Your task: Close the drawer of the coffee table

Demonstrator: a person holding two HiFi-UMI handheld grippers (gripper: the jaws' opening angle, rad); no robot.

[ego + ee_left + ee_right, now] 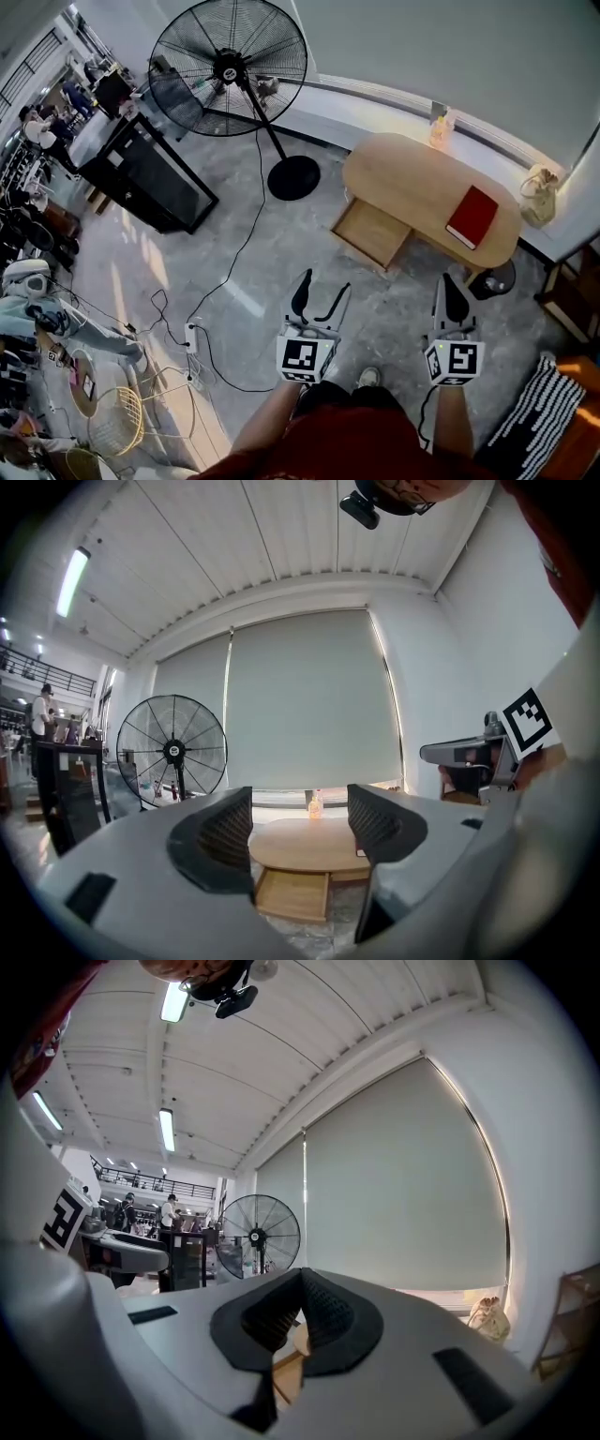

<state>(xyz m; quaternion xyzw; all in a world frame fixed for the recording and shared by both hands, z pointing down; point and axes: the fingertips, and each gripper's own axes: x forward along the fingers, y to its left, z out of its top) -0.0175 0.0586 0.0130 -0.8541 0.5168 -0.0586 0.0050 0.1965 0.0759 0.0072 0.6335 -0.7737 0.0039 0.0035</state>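
Approach step, by our judgement: nearest us, we hold the left gripper (322, 295) with jaws spread and nothing between them, and the right gripper (452, 295) with jaws pressed together, empty, both well apart from the drawer (373, 232). Across the floor (253, 272), the drawer, a shallow pale-wood tray that looks empty, stands pulled out from the near long edge of the coffee table (403, 173), toward its left end; the next move calls for closing in and pushing its front squarely inward. Beyond, a red book (472, 217) lies near the table's right end.
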